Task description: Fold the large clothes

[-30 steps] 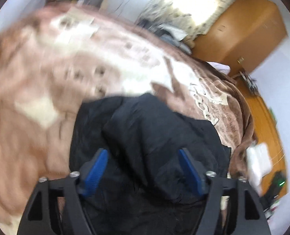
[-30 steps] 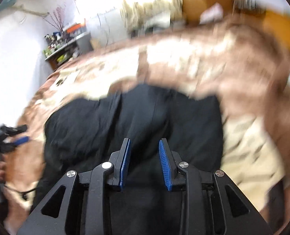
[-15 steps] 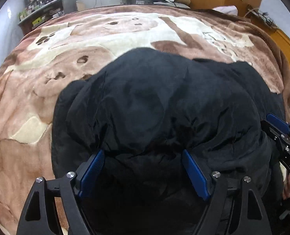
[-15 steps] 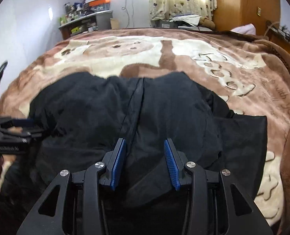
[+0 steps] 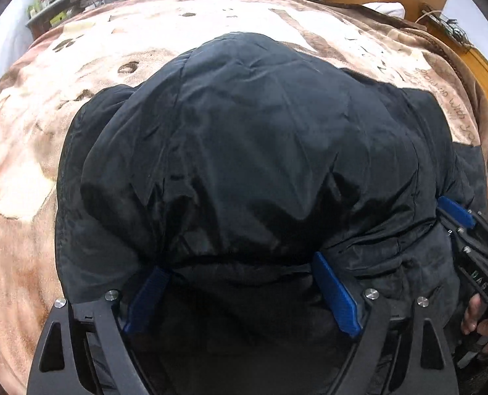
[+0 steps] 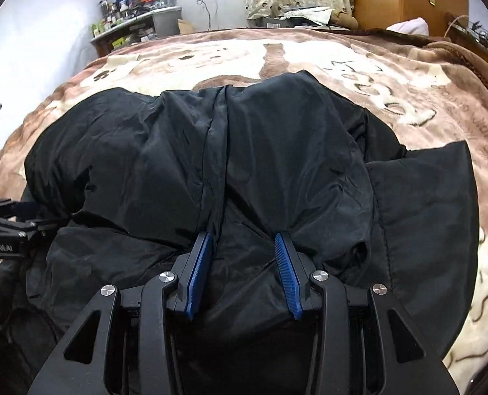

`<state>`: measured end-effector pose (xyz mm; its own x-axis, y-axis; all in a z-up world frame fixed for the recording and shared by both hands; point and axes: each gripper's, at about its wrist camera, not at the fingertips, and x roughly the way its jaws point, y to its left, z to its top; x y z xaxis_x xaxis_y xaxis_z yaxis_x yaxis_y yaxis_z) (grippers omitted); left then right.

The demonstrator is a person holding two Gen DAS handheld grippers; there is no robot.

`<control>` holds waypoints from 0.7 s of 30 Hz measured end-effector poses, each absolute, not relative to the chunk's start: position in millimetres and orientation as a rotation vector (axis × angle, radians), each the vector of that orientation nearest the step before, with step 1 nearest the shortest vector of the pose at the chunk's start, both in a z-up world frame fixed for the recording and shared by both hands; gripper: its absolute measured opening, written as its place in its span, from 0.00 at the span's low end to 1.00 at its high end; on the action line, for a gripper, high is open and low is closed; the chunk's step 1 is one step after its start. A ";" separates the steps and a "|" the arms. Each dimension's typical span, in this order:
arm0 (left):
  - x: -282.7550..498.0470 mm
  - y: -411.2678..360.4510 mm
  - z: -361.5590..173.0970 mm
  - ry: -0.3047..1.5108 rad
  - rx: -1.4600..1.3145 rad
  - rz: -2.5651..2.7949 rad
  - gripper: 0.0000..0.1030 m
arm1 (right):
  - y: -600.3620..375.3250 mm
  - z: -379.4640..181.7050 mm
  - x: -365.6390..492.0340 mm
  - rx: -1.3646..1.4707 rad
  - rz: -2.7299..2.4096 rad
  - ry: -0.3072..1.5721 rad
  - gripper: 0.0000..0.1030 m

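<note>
Jacket (image 5: 260,151) bunched between both tools' spread fingers (image 6: 285,263).

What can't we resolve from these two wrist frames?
- Black jacket: near hem cut off by the bottom edge and gripper bodies, both views.
- Left gripper, right gripper: open, but contact with the fabric unclear, black on black.
- Blanket lettering: too distorted to read.
- Shelf items: too small.

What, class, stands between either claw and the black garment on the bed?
Nothing visible does. The left claw is open with black garment fabric bunched between its fingers, and the right claw is open right over the garment's near edge. Only the brown blanket surrounds the garment.
</note>
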<state>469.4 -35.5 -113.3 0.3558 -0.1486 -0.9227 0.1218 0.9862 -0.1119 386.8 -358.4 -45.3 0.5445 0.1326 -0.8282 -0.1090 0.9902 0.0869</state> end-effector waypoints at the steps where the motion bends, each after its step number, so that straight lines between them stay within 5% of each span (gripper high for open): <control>1: 469.1 -33.5 -108.3 1.197 -0.039 -0.178 0.85 | -361.1 -38.9 387.3 0.048 0.154 0.987 0.40; 9: 446.7 -3.9 -37.0 0.999 -0.005 -0.183 0.82 | -401.2 30.6 368.3 0.183 0.085 0.798 0.41; 21: 452.9 21.0 -93.9 1.151 -0.083 -0.126 0.84 | -403.0 -43.2 387.0 0.119 0.019 0.978 0.43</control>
<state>452.9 21.0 -93.9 0.4018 -0.1421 -0.9046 0.0572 0.9899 -0.1301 387.0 -403.0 -43.2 0.5592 0.0695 -0.8261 0.0379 0.9933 0.1092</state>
